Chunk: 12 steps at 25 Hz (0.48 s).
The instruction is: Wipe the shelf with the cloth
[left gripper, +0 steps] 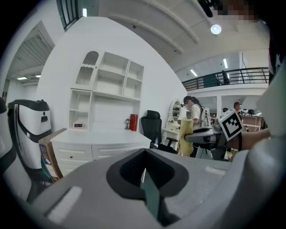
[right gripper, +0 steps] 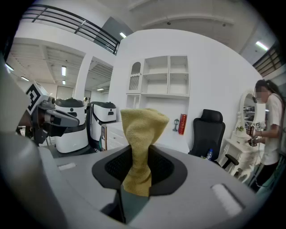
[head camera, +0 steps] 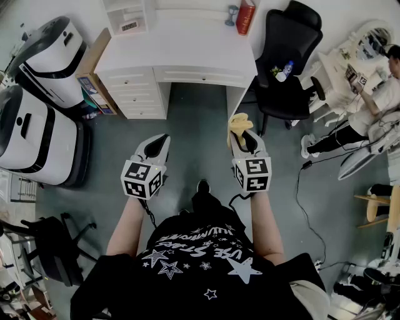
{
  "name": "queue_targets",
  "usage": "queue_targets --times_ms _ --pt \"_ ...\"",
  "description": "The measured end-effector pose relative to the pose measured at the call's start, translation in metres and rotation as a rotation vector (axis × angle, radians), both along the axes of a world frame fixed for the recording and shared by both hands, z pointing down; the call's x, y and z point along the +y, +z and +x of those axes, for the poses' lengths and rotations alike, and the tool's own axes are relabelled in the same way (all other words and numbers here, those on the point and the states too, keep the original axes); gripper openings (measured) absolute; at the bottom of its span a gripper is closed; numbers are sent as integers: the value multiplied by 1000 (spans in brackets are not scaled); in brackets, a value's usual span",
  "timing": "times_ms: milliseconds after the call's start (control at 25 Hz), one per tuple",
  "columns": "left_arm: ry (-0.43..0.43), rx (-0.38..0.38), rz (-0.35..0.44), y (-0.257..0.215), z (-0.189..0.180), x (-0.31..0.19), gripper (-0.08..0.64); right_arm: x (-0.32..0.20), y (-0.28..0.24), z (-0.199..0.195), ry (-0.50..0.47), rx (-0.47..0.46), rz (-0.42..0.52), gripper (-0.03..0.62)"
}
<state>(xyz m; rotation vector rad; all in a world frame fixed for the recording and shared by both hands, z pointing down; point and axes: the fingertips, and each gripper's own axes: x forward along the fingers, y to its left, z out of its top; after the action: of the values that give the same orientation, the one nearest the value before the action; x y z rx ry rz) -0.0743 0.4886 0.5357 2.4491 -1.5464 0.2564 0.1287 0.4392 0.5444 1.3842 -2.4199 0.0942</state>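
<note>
A yellow cloth (head camera: 239, 122) (right gripper: 140, 138) sticks up out of my right gripper (head camera: 241, 134) (right gripper: 134, 190), which is shut on it. My left gripper (head camera: 164, 141) (left gripper: 144, 173) is shut with nothing in it. I hold both above the grey floor, a short way in front of the white desk (head camera: 181, 44). The white shelf unit (head camera: 128, 15) (left gripper: 111, 85) (right gripper: 163, 80) stands on the desk's back and holds a small clock (left gripper: 77, 125). In the left gripper view, the right gripper with the cloth (left gripper: 186, 136) shows at the right.
A black office chair (head camera: 289, 56) stands right of the desk, and a red box (head camera: 245, 17) sits on the desk. Two white machines (head camera: 37, 125) and a cardboard box (head camera: 94, 75) are at the left. A person (head camera: 375, 106) sits at the right. Cables (head camera: 306, 206) lie on the floor.
</note>
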Motion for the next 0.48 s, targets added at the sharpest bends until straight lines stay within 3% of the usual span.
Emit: queue_targets --times_ms 480 --pt "-18 -26 -7 -2 -9 6 1 -14 -9 -6 -18 0 22 130"
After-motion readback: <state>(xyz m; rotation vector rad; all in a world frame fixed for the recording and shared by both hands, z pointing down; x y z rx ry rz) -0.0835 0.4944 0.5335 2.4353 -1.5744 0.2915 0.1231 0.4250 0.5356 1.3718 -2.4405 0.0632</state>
